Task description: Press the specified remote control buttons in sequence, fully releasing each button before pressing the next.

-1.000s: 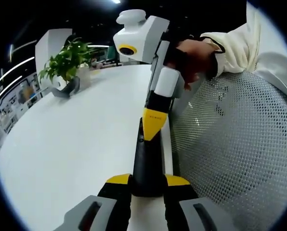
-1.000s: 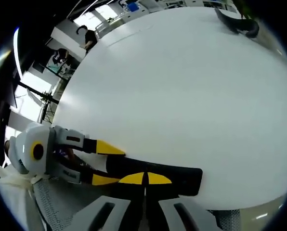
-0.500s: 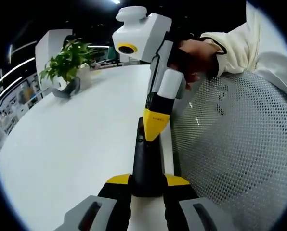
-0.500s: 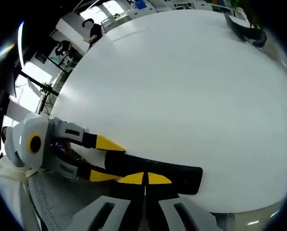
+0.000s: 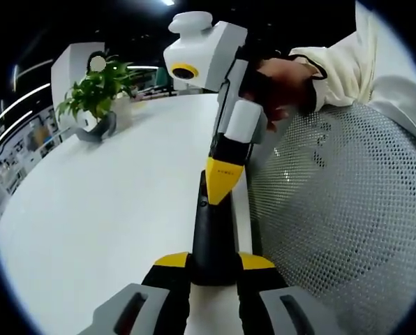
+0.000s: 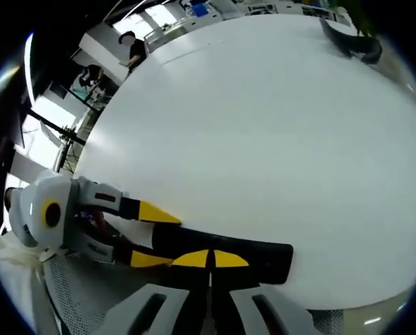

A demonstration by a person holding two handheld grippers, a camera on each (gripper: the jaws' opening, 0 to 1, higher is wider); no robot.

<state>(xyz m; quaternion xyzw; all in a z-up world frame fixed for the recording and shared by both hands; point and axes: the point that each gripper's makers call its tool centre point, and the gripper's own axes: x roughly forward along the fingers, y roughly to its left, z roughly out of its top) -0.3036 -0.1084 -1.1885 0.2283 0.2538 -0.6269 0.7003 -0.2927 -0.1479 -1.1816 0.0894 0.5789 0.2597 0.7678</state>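
Your left gripper [image 5: 213, 273] has its 2 yellow-tipped jaws pinching the near end of the slim black plastic remote control [image 5: 213, 230], which lies along the edge of the round white table [image 5: 103, 209] beside the grey mesh chair back [image 5: 340, 223]; your right gripper [image 6: 209, 259] has its jaws pressed together, their tips down on the remote's face [image 6: 225, 257]; I judge the remote light, rigid and smooth-shelled, so it may slide on the table or pivot under a press; keep hold low on the sides at the end, clear of the buttons; press straight down, gently; the buttons are too dark to tell apart; a green potted plant [image 5: 96, 94] stands well apart
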